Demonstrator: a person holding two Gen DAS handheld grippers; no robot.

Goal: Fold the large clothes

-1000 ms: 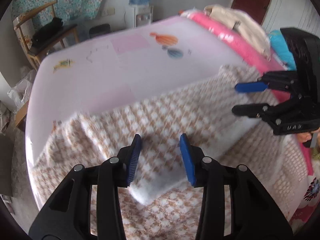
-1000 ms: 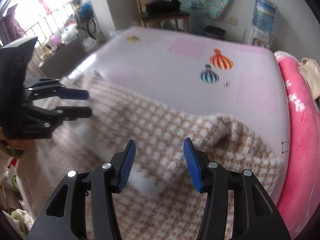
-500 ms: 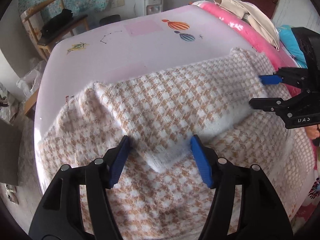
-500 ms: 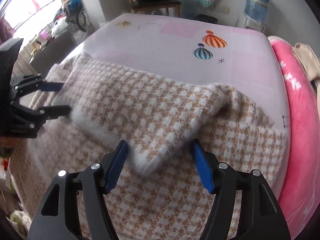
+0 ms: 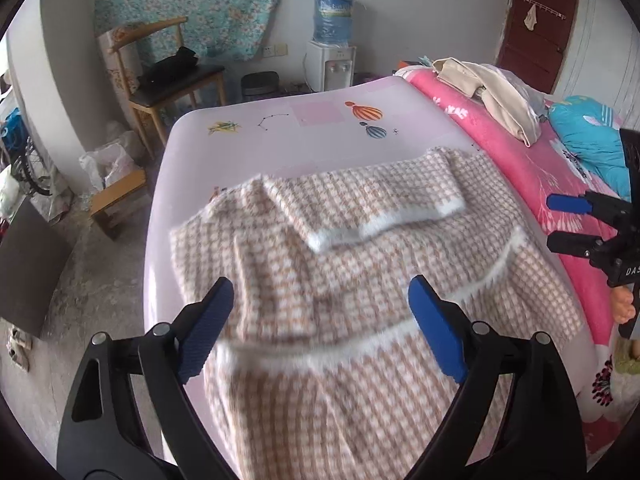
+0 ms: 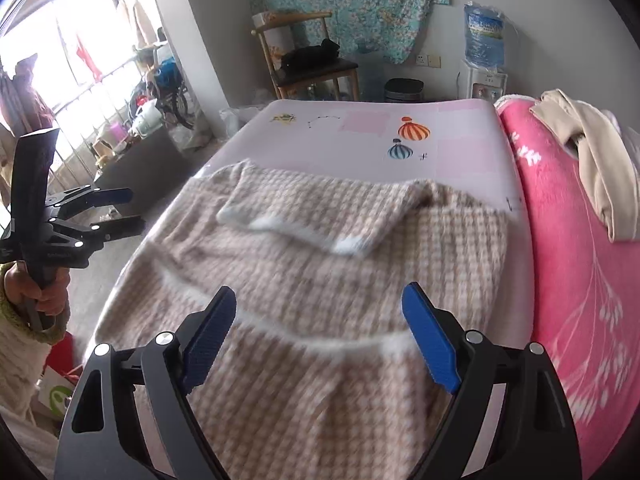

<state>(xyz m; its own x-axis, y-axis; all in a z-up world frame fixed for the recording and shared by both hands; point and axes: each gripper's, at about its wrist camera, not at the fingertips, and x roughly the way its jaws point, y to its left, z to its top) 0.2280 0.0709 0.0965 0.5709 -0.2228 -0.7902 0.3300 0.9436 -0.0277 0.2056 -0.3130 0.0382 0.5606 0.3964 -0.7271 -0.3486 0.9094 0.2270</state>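
Left gripper (image 5: pixel 320 320): I read its jaws as opening, now spread wide, with nothing pinched between the blue pads (image 5: pixel 206 328). Half a second ago the white-trimmed edge of the garment sat between them; that edge now lies free beyond the fingertips. The right gripper (image 6: pixel 320 328) shows the same condition: jaws opening, wide apart, pads bare, where earlier the folded corner sat between them.

Both tools have pulled back from the cloth since release. In the left wrist view the right gripper stands off the bed's pink side, clear of the fabric. In the right wrist view the left gripper sits over the floor side, held by a hand (image 6: pixel 40 292) in a knit sleeve.

The task item, a checked knit garment (image 5: pixel 360 280) in tan and white, lies spread on the lilac bed sheet (image 5: pixel 320 120) and drapes over the near edge. Its far portion has been turned back toward me, so a white-trimmed band (image 5: pixel 384 228) now lies across the middle of the garment, where a second ago that edge was still being carried.

Assessment: one fold is laid and released. The folded panel looks slightly skewed, with a bunched corner at the far right. I judge that the next step needs a fresh grasp on another edge.

Beyond the garment: the balloon print (image 5: pixel 368 114) on the sheet, then a wooden chair (image 5: pixel 160 72) and a water dispenser (image 5: pixel 332 40) at the wall.
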